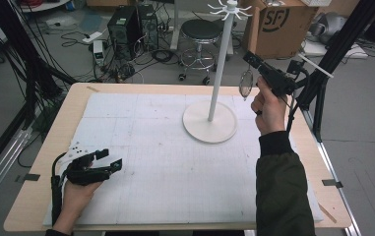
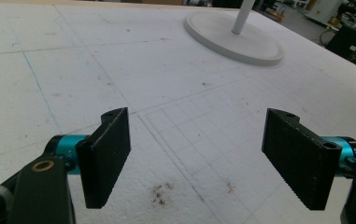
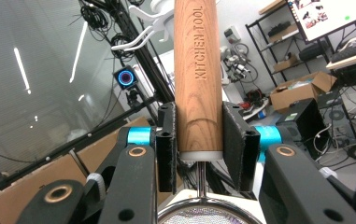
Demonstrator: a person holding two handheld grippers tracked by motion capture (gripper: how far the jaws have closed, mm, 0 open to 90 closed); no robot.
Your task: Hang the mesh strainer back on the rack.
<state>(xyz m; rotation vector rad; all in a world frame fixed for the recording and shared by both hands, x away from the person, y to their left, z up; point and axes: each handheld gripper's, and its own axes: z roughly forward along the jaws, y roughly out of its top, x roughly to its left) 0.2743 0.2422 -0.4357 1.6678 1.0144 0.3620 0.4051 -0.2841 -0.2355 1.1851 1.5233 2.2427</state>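
My right gripper (image 1: 265,72) is raised over the table's far right, to the right of a white hook stand (image 1: 219,69). It is shut on a strainer with a wooden handle (image 3: 198,70) stamped KITCHEN TOOL. Both pads (image 3: 167,144) press the handle's lower end. The strainer's mesh bowl (image 1: 246,83) hangs below the gripper, and its rim (image 3: 208,212) sits close under the jaws. The stand's white hooks (image 3: 143,30) show just behind the handle. My left gripper (image 1: 111,158) lies low at the near left of the white mat (image 1: 150,147), open (image 2: 196,154) with nothing between its jaws.
The stand's round base (image 1: 209,123) sits on the mat at the far right of centre, also visible ahead of the left gripper (image 2: 234,39). Black tripod legs (image 1: 323,64) rise at the table's right edge. A stool (image 1: 201,34) and a cardboard box (image 1: 283,24) stand behind the table.
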